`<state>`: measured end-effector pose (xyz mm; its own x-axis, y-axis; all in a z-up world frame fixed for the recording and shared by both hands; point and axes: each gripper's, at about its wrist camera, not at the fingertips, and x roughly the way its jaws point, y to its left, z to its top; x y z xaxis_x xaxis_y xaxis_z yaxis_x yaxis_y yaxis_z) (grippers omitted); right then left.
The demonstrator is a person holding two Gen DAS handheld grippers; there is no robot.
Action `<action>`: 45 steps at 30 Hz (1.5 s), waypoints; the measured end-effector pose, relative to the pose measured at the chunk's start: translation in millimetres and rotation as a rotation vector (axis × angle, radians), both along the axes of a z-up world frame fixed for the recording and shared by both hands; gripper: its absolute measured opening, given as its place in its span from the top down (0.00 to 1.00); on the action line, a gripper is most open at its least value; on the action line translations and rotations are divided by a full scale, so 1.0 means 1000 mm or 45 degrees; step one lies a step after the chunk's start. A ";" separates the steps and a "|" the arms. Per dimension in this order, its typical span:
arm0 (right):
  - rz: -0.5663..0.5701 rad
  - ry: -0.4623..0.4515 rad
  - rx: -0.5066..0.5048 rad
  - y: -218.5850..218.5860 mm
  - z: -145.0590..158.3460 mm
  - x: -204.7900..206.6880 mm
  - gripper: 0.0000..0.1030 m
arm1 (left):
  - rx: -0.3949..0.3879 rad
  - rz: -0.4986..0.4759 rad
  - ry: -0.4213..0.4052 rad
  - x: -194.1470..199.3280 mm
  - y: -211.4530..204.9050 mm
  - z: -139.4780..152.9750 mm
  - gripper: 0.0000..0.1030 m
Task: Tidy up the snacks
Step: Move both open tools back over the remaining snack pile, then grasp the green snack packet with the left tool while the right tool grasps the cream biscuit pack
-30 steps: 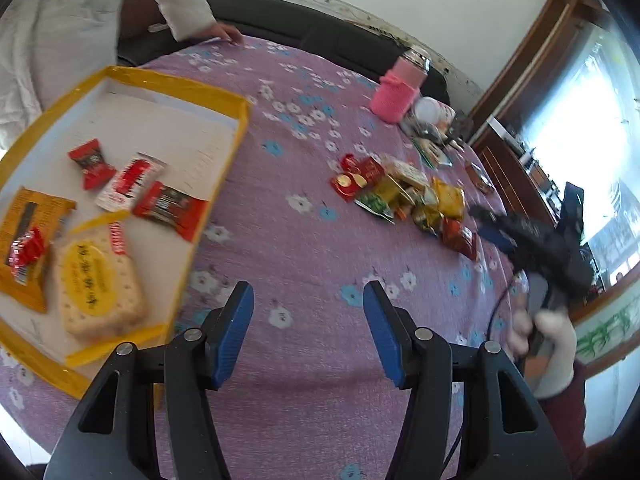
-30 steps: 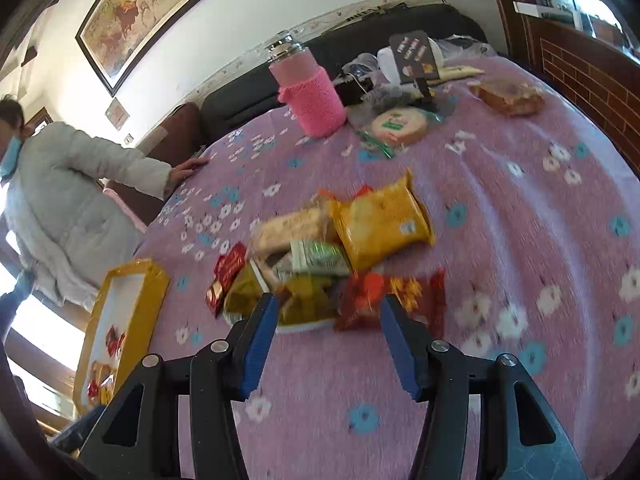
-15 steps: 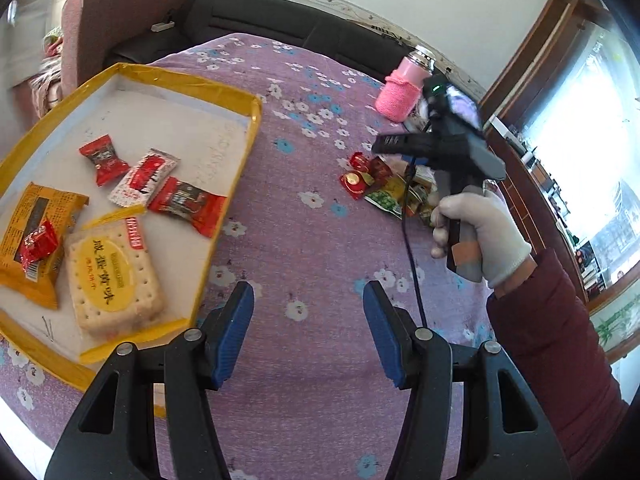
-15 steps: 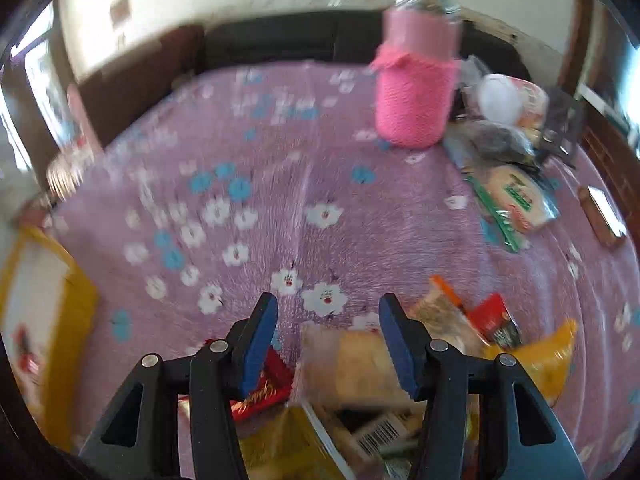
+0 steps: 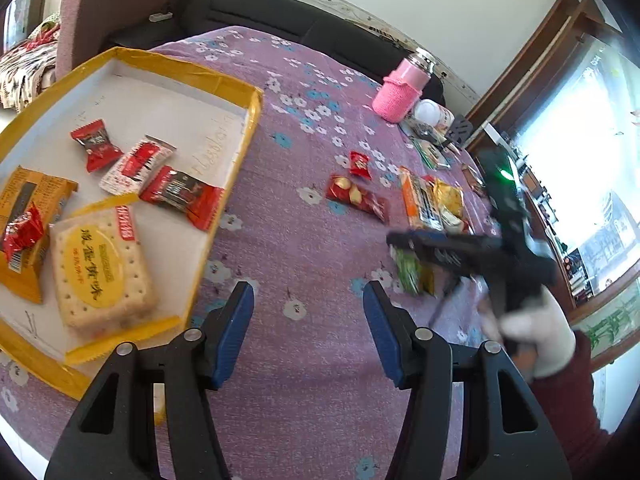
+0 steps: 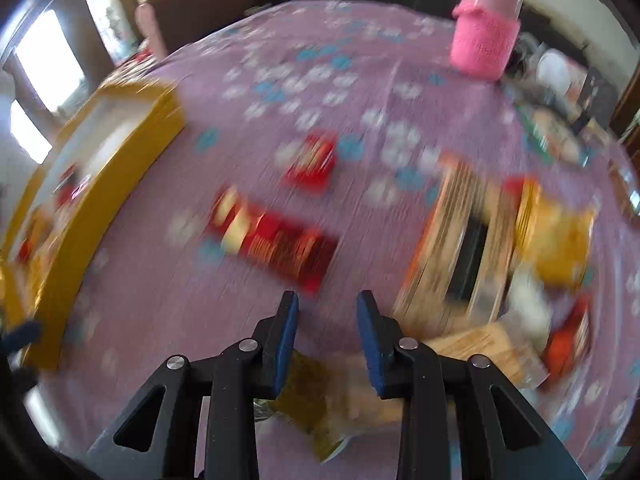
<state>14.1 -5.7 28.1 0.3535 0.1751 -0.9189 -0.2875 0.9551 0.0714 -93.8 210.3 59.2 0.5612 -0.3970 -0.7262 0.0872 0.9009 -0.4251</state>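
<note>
Right gripper [image 6: 327,338] has swung down and rolled since the earlier frames, from looking at the pink-sleeved bottle [image 6: 486,36] to hanging over the near end of the snack pile; that view is motion-blurred. Its jaws have just been closing and now stand narrow, with a gap left. A dark-gold packet [image 6: 316,388] lies under and between the fingers; cannot tell whether the pads press on it, so no grip confirmed.

Left gripper [image 5: 308,334] has barely shifted: about half open, nothing between the jaws, hovering over bare purple flowered tablecloth [image 5: 304,248] just off the tray's right edge.

From the left wrist, the right gripper [image 5: 404,242] points left over the pile, held by a white-gloved hand [image 5: 536,336] with a dark red sleeve.

Yellow-rimmed tray [image 5: 240,152], left side of the table, holds 6 packets:
- 1 large cracker pack [image 5: 100,272], near edge
- 1 orange packet [image 5: 28,216] at the left, with 1 small red candy [image 5: 22,234] on it
- 1 small red candy [image 5: 94,148], 1 red-and-white sachet [image 5: 136,164], 1 red-and-black bar [image 5: 182,196], the bar lying against the right rim

Loose on the cloth between tray and pile: 2 red packets, one small [image 5: 359,163], one long [image 5: 356,198]. Both lie ahead of the right gripper, apart from it.

Pile beyond: orange-edged pack [image 5: 420,200], yellow pack [image 5: 448,196], green packet [image 5: 410,274] below the right gripper; the rest overlap, count unclear.

1 bottle stands at the far edge.
</note>
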 end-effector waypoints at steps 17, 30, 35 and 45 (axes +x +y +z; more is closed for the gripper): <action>-0.417 -0.194 0.483 -0.157 0.025 -0.095 0.39 | 0.386 -0.086 -0.101 -0.017 -0.069 0.007 0.46; -0.409 -0.180 0.538 -0.152 0.013 -0.086 0.39 | 0.239 -0.172 0.013 -0.009 -0.085 -0.018 0.46; -0.239 -0.242 0.418 -0.108 0.017 -0.070 0.39 | 0.243 -0.206 0.013 -0.009 -0.092 -0.022 0.46; -0.092 -0.224 0.219 -0.073 -0.006 -0.058 0.44 | 0.224 -0.215 0.056 -0.005 -0.090 -0.038 0.46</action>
<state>-44.2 -78.4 22.0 0.5228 0.2918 -0.8010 -0.2414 0.9518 0.1892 -98.7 120.7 21.1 0.4642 -0.3477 -0.8146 0.2279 0.9356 -0.2695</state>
